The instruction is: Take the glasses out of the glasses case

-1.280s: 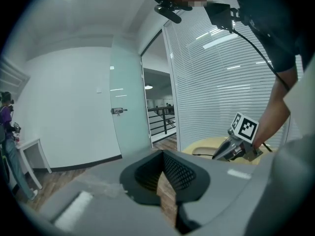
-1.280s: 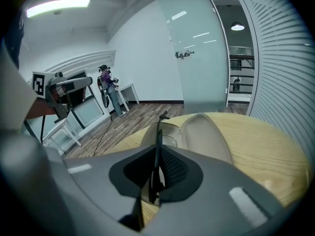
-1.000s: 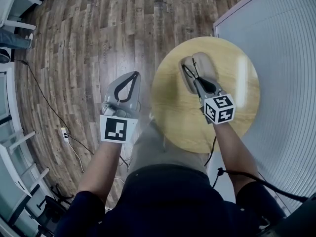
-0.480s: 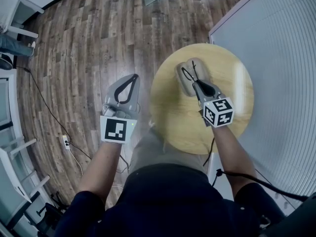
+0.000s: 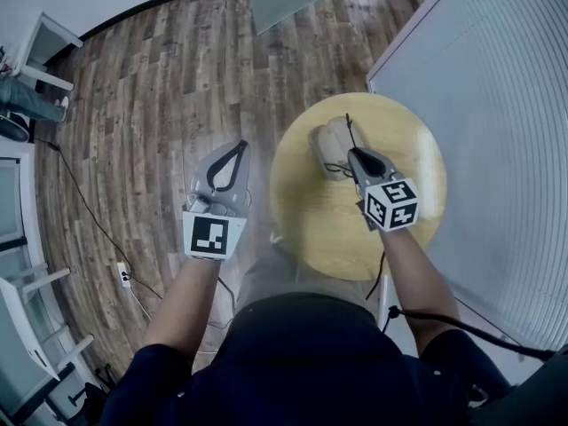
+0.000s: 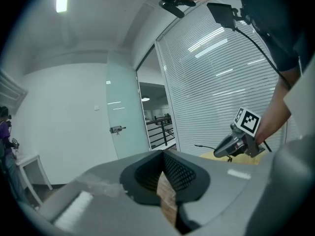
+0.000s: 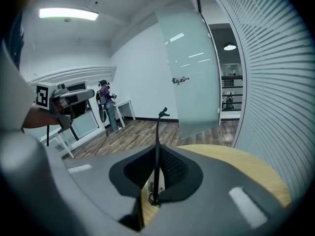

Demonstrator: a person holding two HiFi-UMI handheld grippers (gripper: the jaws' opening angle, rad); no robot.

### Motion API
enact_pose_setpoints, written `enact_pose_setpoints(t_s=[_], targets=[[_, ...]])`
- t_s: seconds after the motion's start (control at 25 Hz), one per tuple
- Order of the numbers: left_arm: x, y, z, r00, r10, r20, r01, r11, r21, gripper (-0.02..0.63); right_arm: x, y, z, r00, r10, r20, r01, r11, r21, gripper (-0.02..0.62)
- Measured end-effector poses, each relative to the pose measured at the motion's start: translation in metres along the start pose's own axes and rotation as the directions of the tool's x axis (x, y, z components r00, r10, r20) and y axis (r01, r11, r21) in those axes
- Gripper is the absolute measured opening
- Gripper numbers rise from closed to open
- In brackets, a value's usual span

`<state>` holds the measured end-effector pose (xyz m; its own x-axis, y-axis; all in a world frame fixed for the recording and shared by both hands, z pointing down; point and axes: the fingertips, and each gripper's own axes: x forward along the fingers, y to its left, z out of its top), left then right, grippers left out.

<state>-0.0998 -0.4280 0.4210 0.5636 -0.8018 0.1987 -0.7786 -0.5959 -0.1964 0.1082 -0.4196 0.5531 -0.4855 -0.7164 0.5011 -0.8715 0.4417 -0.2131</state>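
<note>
A beige glasses case [image 5: 325, 140] lies on the round wooden table [image 5: 399, 140]. My right gripper [image 5: 356, 156] is just to its right, shut on black glasses [image 5: 348, 130] by one thin temple arm. In the right gripper view that arm [image 7: 157, 132] rises upright between the closed jaws of the right gripper [image 7: 156, 156], with the frame hanging below them. My left gripper [image 5: 229, 162] hovers over the floor left of the table, shut and holding nothing. In the left gripper view its jaws [image 6: 163, 154] meet, and the right gripper [image 6: 235, 142] shows beyond them.
A slatted blind wall [image 5: 497, 105] runs along the table's right side. A frosted glass door [image 7: 194, 68] stands beyond the table. A cable [image 5: 89, 202] trails over the wooden floor on the left, near white furniture [image 5: 44, 38]. A person [image 7: 106, 104] stands far back.
The right gripper has drawn back toward me and risen, bringing the glasses up from the case. The left gripper has stayed about where it was, still shut.
</note>
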Motion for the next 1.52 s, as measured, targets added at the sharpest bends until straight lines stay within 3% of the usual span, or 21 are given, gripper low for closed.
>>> enact_pose_setpoints(t_s=[0.36,0.56,0.84,1.0,1.2,1.52], targets=[[-0.012,-0.007,0.031,0.998,-0.007,0.055,0.006,1.000,0.009,0.006,-0.043,0.005,0.031,0.997,-0.038,0.069,0.039,0.999,-0.007,0.031],[-0.017,-0.017,0.051,0.995,-0.043,0.086,0.038,0.997,0.068,0.006,-0.067,0.008,0.045,0.993,-0.056,0.102,0.058,0.998,-0.017,0.031],[-0.031,-0.029,0.056,0.993,-0.059,0.099,0.056,0.998,0.032,0.006,-0.097,0.013,0.051,0.984,-0.087,0.155,0.093,0.995,-0.029,0.031],[-0.031,-0.033,0.065,0.990,-0.067,0.125,0.060,0.996,0.062,0.006,-0.113,0.009,0.058,0.975,-0.099,0.198,0.108,0.994,-0.034,0.031],[-0.032,-0.034,0.072,0.989,-0.074,0.132,0.073,0.997,0.011,0.006,-0.129,0.000,0.059,0.962,-0.125,0.241,0.132,0.991,-0.014,0.031],[-0.045,-0.018,0.114,0.978,-0.069,0.198,0.069,0.998,0.010,0.006,-0.157,0.019,0.075,0.952,-0.100,0.289,0.088,0.995,0.055,0.031]])
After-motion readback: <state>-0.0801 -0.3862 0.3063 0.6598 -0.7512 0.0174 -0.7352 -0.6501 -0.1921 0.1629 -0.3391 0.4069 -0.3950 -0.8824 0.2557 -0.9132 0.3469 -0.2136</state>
